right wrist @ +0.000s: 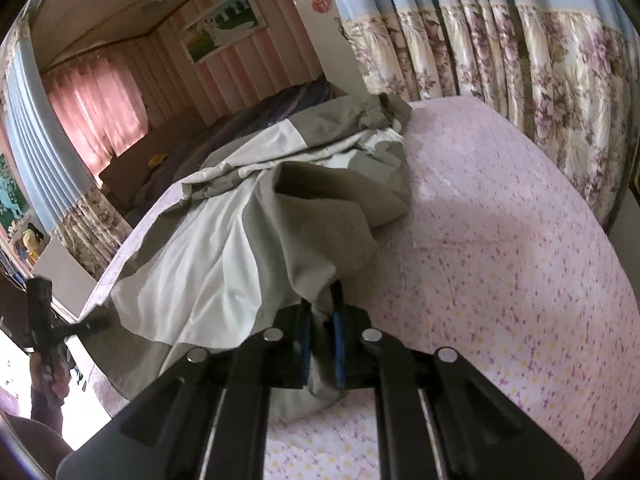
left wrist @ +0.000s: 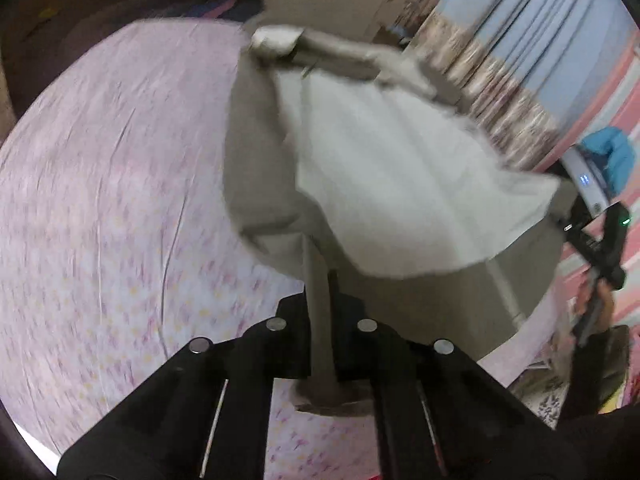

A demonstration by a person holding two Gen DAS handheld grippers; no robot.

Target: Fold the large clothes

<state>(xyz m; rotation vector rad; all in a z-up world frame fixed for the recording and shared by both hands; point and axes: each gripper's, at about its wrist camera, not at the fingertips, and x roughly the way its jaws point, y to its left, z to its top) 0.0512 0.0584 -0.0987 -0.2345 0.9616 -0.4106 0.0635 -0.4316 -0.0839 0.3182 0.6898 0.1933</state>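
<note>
Over the bed (right wrist: pixel 500 240), both the left gripper (left wrist: pixel 320 320) and right gripper (right wrist: pixel 320 332) pinch the garment (right wrist: pixel 224 240); only the right view shows bare sheet toward 3 o'clock, slightly blurred.

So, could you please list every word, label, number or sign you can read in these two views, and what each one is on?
No text reads in either view.
Right hand-held gripper: small white marks and a green light on its body, too small to read.
Red round decoration on the wall: pattern blurred, unreadable.
Framed picture: an image, no legible words.
Garment and bed sheet: no label visible.
</note>
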